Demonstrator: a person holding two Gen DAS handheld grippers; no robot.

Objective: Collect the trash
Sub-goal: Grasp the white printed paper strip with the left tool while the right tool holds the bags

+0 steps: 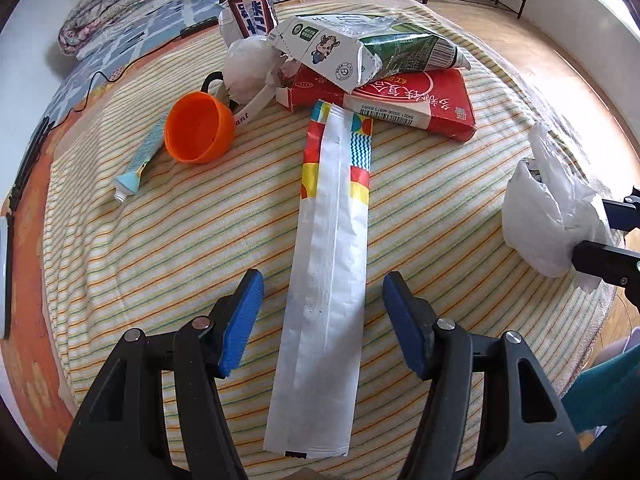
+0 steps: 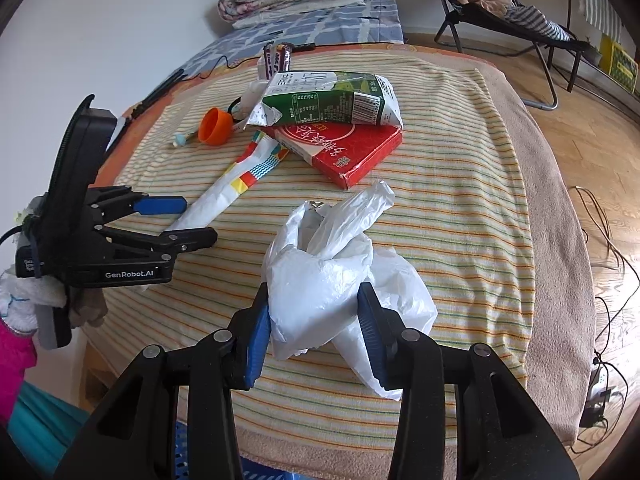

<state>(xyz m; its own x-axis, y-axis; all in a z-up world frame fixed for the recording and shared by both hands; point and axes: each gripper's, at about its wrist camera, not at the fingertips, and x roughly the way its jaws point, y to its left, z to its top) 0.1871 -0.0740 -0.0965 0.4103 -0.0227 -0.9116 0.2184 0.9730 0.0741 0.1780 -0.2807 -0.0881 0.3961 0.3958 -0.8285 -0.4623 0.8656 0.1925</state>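
Left tool (image 1: 323, 320): jaws apart, astride the near end of the wrapper (image 1: 328, 272), blue pads (image 1: 240, 320) clear of it on both sides; nothing gripped.
Right tool (image 2: 316, 328): clamped on the white bag (image 2: 320, 280), pads pressing its sides; bag bunched, neck sticking up.
Wrapper: long, white with a coloured far end, flat on the striped bed cover (image 1: 160, 240).
Red box (image 1: 400, 100): beyond the wrapper, flat on the cover, touching the wrapper's far end.
Carton (image 1: 360, 48): crushed, green and white, lying on the red box.
Orange cup (image 1: 198, 128): on its side, left of the box.
Tube (image 1: 140, 160): just beside the cup.
Tissue (image 1: 248, 68): crumpled, behind the cup.
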